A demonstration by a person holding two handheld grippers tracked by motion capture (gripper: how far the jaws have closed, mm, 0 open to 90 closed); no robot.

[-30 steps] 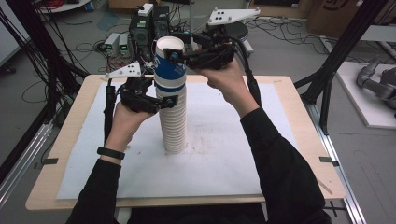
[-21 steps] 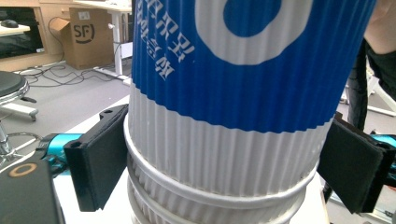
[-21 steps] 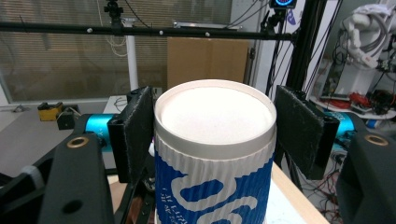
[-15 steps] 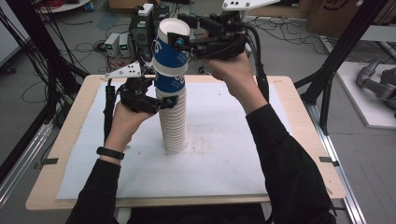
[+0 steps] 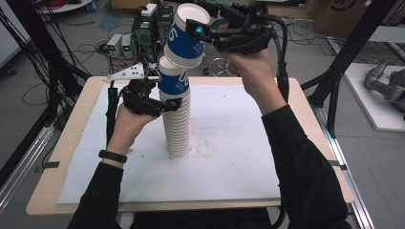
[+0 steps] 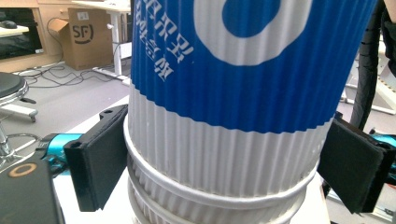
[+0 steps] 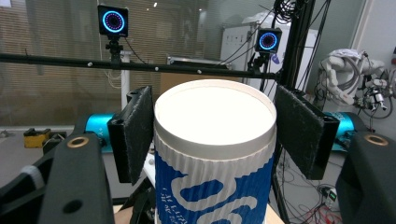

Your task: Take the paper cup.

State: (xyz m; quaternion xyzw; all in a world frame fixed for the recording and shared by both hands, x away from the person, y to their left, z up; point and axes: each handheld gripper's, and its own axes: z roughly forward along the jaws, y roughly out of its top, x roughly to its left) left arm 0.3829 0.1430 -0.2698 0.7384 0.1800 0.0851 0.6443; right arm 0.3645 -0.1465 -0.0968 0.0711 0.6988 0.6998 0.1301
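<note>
A blue-and-white ribbed paper cup [image 5: 185,36] is held in the air above and just behind a tall stack of nested paper cups [image 5: 175,112], tilted so its white base faces up toward the high view and its open mouth hangs over the stack's top cup. The stack stands upright on the white mat [image 5: 229,162] near the middle of the wooden table [image 5: 71,138]; its top cup shows the same blue band with white print, and below it run the white ribbed rims of the others. The right gripper [image 5: 203,29] is raised high at the far side of the table, its hand turned so the jaws point left across the scene; in the right gripper view the two black pads [image 7: 135,130] sit against opposite sides of the lifted cup just under its base rim, clamped on it. The left gripper [image 5: 168,101] is held low beside the stack with the forearm coming up from the near edge, a black band on the wrist. In the left gripper view its jaws stand wide on either side of the stack where the top cup meets the rims below, the left pad [image 6: 100,158] touching the rims and the right pad close against the cup wall, bracing the stack.
</note>
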